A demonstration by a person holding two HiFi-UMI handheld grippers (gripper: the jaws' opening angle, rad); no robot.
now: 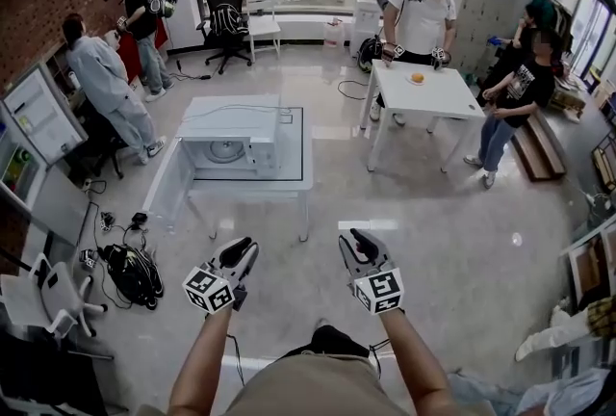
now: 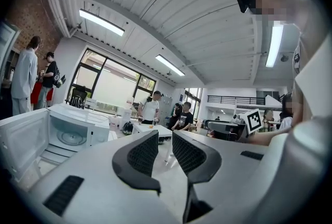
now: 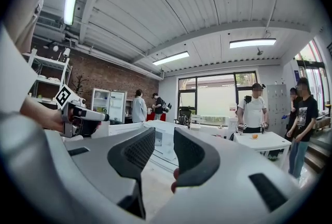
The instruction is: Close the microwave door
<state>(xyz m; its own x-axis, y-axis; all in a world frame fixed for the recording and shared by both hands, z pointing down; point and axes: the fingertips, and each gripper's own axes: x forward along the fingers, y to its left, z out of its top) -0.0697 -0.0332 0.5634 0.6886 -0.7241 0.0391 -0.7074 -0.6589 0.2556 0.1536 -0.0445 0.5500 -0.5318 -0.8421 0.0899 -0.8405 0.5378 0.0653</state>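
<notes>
On table (image 1: 295, 146) ahead, microwave (image 1: 236, 141) lying crosswise, facing camera; door (image 1: 166, 181) swung open leftward

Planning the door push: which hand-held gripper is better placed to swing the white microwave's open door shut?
Probably left: the left hand-held gripper is nearer the white microwave's open door, hanging leftward; the right hand-held gripper is farther.

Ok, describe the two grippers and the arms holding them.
The left gripper and right gripper match: pale grey bodies, black curved jaws with textured pads, and a white cube of black square markers on each. The forearms are bare; no sleeves show.
</notes>
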